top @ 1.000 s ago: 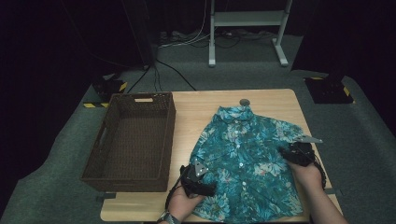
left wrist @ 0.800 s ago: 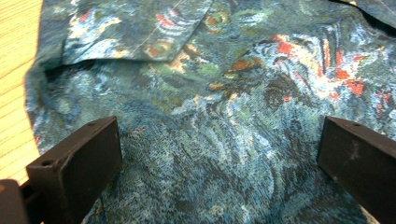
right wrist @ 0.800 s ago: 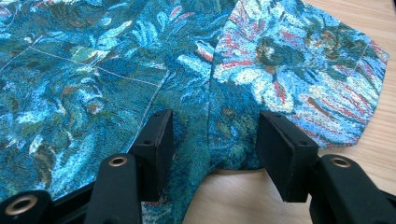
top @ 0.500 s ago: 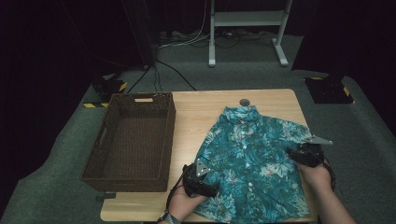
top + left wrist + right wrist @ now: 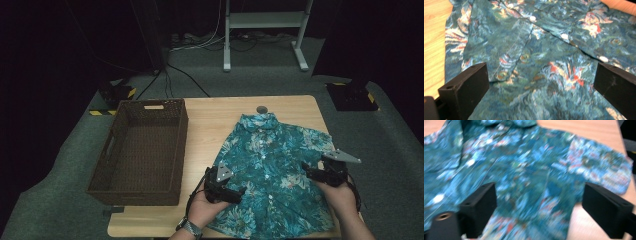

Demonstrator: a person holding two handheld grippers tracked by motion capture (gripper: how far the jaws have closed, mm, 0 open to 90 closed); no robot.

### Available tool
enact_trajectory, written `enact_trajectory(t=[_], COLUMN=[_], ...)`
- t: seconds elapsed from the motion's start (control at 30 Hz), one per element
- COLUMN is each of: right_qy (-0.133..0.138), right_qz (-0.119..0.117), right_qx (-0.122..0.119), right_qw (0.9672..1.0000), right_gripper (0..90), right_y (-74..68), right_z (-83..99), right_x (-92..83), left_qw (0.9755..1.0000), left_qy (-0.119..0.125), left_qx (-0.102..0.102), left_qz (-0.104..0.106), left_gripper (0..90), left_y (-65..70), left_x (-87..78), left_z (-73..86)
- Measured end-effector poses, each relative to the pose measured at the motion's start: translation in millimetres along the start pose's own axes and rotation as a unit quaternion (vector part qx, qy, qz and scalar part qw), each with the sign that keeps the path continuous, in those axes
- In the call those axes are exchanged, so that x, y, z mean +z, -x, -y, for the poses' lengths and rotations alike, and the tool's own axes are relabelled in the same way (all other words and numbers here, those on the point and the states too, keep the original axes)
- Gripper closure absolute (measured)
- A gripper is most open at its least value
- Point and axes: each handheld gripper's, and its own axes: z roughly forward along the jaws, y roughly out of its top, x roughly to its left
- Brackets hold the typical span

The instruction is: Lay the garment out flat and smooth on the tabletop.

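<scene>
A teal floral short-sleeved shirt (image 5: pixel 270 160) lies spread flat, buttoned and collar away from me, on the right half of the wooden table (image 5: pixel 215 120). My left gripper (image 5: pixel 236 193) hovers over the shirt's lower left hem, held in a hand. In the left gripper view its jaws (image 5: pixel 541 75) stand wide open above the button placket (image 5: pixel 564 36), gripping nothing. My right gripper (image 5: pixel 309 173) is at the shirt's right side below the sleeve. Its jaws (image 5: pixel 540 192) have just been opening and now stand wide apart over the shirt (image 5: pixel 524 157), pinching no cloth.
An empty brown wicker basket (image 5: pixel 183 145) fills the table's left half. A small grey disc (image 5: pixel 261 109) lies just beyond the collar. Off the table's far side are a white stand (image 5: pixel 227 45), cables and black boxes (image 5: pixel 350 95) on the grey floor.
The right gripper has drifted slightly toward the table's right edge and its jaws are wider apart than before. The left gripper has lifted a little over the hem.
</scene>
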Motion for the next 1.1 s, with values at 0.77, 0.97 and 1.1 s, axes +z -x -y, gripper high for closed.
enact_trajectory(t=[0.77,0.97,1.1], right_qy=[-0.028,-0.046,-0.054], right_qz=[-0.035,-0.031,-0.032], right_qx=[-0.040,-0.036,-0.030], right_qw=[0.9982,0.9978,0.9976], right_gripper=[4.6,2.9,1.7], right_y=[-27.7,-24.9,-24.1], right_z=[29.2,30.8,31.5], right_x=[-4.2,-0.8,1.7], left_qw=[0.9989,0.9989,0.9988], left_qy=[-0.022,-0.032,-0.036], left_qx=[-0.039,-0.026,-0.020], left_qz=[-0.011,-0.021,-0.026], left_gripper=[0.4,0.5,4.4], left_y=[-17.2,-17.3,-17.4], left_x=[37.9,50.7,59.8], left_z=[-33.2,-39.2,-43.7])
